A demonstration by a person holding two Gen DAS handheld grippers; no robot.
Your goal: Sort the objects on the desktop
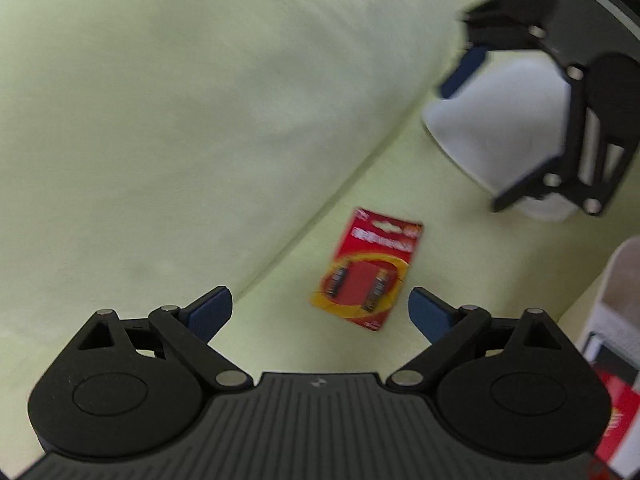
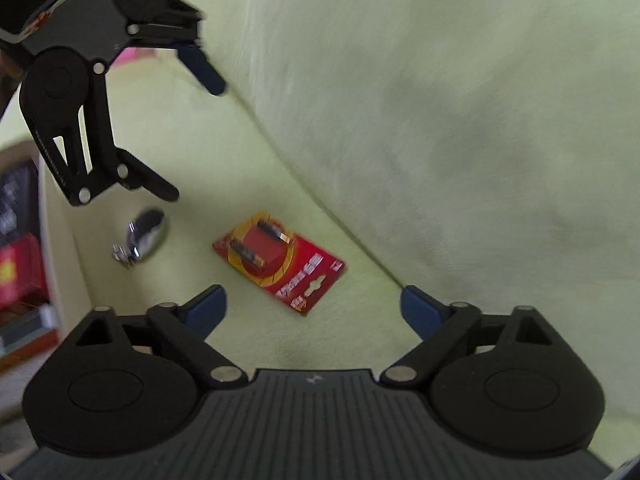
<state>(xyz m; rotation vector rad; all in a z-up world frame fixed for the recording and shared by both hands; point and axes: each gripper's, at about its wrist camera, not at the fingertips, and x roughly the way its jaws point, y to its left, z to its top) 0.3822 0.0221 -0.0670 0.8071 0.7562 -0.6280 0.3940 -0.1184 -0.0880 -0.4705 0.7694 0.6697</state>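
red battery pack (image 1: pixel 368 274) (text blurred), both grippers wide

Each wrist fisheye looks down along its own blue-tipped fingers, close above the pale green cloth surface (image 1: pixel 160 120). Both share the red battery blister card (image 1: pixel 370 274) at twelve o'clock (image 2: pixel 280 262).

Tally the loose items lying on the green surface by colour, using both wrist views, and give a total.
Red and yellow: 1, the battery pack lying flat, with two batteries visible in its blister.
Silver and dark: 1, a small shiny metal object, too blurred to name.
White: 1, a rounded white object, partly hidden behind the right gripper.
Total: 3
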